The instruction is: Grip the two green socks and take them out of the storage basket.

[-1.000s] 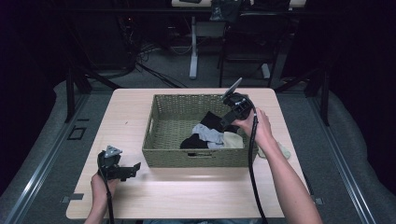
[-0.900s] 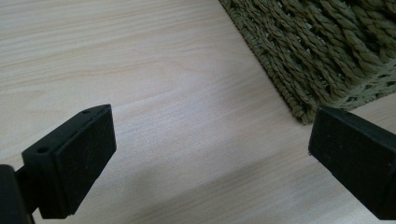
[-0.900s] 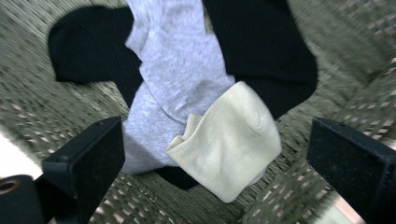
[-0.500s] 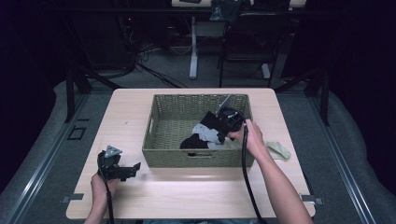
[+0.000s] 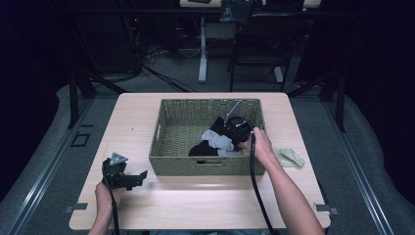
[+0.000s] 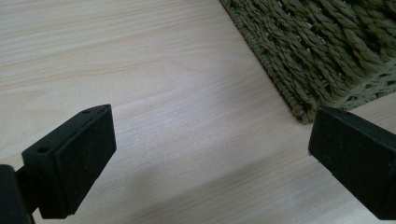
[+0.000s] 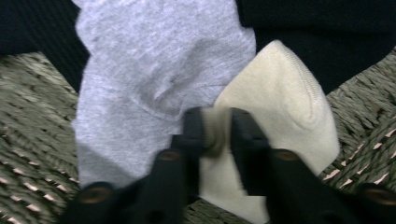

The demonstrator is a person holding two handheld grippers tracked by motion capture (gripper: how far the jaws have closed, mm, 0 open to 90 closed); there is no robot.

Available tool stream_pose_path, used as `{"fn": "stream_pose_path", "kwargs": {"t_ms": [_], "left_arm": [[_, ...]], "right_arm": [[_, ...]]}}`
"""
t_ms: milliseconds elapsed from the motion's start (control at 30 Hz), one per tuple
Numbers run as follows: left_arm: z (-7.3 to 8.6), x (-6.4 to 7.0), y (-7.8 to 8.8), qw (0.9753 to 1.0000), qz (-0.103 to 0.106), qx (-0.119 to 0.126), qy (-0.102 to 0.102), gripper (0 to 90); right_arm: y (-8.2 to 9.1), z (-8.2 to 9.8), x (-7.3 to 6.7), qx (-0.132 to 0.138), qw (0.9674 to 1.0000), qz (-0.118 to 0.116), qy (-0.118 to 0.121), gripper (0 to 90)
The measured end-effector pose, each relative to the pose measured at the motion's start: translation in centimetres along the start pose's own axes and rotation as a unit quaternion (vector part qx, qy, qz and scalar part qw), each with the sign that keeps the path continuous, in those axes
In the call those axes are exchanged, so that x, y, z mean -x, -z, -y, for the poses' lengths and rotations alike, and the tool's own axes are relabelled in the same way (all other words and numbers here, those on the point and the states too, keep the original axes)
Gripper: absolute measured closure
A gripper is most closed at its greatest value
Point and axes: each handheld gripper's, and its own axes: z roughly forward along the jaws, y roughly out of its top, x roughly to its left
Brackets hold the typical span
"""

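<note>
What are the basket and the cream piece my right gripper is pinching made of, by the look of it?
Basket: woven from twisted, rope-like strands, olive-tan and matte, probably seagrass or paper cord; the plaited twists show close up in the left gripper view. Cream piece: soft knit fabric, likely a cotton sock; fine ribbing shows, and it folds between the jaws of the right gripper.

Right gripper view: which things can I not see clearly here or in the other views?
- Cream sock: the right gripper closes on a fold and covers its near part; motion blur.
- Grey sock: top cut by the picture's edge.
- Black clothes in the basket: too small in the high view to identify.
- Pale cloth on the table: shape unclear.
</note>
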Motion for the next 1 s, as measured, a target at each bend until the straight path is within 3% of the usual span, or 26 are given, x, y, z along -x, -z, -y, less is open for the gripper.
{"fn": "stream_pose_path", "kwargs": {"t_ms": [100,133,167,200,233,267,300,467,1000], "left_arm": [[0.0,0.0,0.0,1.0000,0.000,-0.001,-0.001,0.8],[0.0,0.0,0.0,1.0000,0.000,-0.001,-0.001,0.8],[0.0,0.0,0.0,1.0000,0.000,0.000,-0.001,0.8],[0.0,0.0,0.0,1.0000,0.000,0.000,-0.001,0.8],[0.0,0.0,0.0,1.0000,-0.001,0.000,0.000,0.8],[0.0,0.0,0.0,1.0000,-0.001,0.000,0.000,0.8],[0.0,0.0,0.0,1.0000,-0.001,0.000,0.000,0.8],[0.0,0.0,0.0,1.0000,-0.001,0.000,0.000,0.8],[0.0,0.1,0.0,1.0000,0.000,-0.002,-0.001,0.8]], "right_arm": [[0.7,0.0,0.1,-0.001,1.0000,0.004,0.004,83.4],[0.7,0.2,0.1,0.023,0.9997,-0.003,-0.008,83.8],[1.8,0.2,0.3,0.021,0.9998,0.000,0.001,84.0],[1.8,0.2,0.3,0.021,0.9998,0.000,0.001,84.0],[2.9,0.4,0.3,0.037,0.9993,-0.004,0.000,84.1],[2.9,0.4,0.3,0.037,0.9993,-0.004,0.000,84.1],[4.2,0.6,0.4,0.041,0.9991,-0.006,0.006,84.1],[6.7,1.0,0.5,0.064,0.9979,-0.006,0.008,84.1],[13.1,1.4,0.7,0.100,0.9949,-0.009,0.015,84.1]]}}
